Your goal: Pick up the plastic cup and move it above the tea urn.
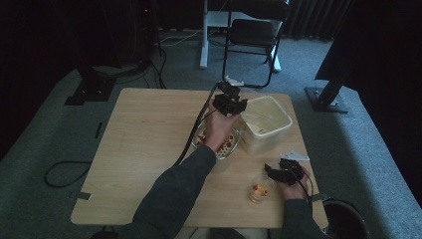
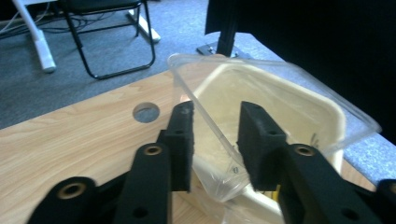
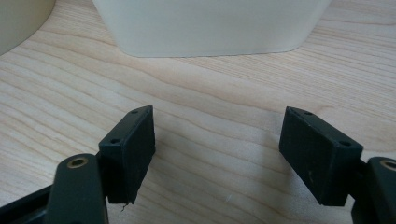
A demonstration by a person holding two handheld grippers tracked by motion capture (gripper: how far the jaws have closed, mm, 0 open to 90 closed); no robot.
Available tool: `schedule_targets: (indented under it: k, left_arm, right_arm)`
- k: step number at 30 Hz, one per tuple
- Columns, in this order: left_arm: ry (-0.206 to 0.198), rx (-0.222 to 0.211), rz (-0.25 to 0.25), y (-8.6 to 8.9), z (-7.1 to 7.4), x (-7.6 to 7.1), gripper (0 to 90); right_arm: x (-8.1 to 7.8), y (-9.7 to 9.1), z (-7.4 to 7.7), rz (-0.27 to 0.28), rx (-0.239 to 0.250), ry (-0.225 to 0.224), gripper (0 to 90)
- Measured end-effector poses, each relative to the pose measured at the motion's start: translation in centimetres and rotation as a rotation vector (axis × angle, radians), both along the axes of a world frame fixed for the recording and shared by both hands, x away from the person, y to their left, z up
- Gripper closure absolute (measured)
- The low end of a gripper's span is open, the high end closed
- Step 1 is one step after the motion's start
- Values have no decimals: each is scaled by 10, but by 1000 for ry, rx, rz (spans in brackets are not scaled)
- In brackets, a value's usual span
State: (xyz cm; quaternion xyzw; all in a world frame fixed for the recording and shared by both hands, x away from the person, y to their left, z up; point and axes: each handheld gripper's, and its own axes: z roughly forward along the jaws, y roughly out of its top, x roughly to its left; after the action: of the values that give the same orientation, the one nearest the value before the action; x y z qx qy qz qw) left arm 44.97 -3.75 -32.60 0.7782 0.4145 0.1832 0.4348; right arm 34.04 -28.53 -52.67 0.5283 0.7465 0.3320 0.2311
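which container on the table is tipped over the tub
The clear plastic box, between the left gripper's fingers, tilted over the white tub. The bowl and the cup stand upright on the table.

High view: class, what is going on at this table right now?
A person works with two grippers. The left gripper is over the cream tub, with a clear plastic container between its jaws. The right gripper is open over bare table, near a small cup. A bowl sits under the left hand.
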Motion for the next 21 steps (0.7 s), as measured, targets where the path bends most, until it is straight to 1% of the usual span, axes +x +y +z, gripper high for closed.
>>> schedule_targets:
  k: [4, 9, 11, 16, 21]
  left_arm:
    - [-2, 15, 24, 3, 0, 4, 802]
    - [-16, 20, 66, 8, 2, 8, 854]
    - [-25, 8, 89, 12, 4, 9, 862]
    - [-53, -25, 125, 18, 12, 10, 871]
    - [-92, -56, 132, 17, 21, 7, 874]
  right_arm:
    - [0, 0, 0, 0, 0, -1, 262]
    - [0, 0, 0, -1, 0, 0, 261]
    - [0, 0, 0, -1, 0, 0, 261]
    - [0, 0, 0, -1, -1, -1, 261]
    - [0, 0, 0, -1, 0, 0, 261]
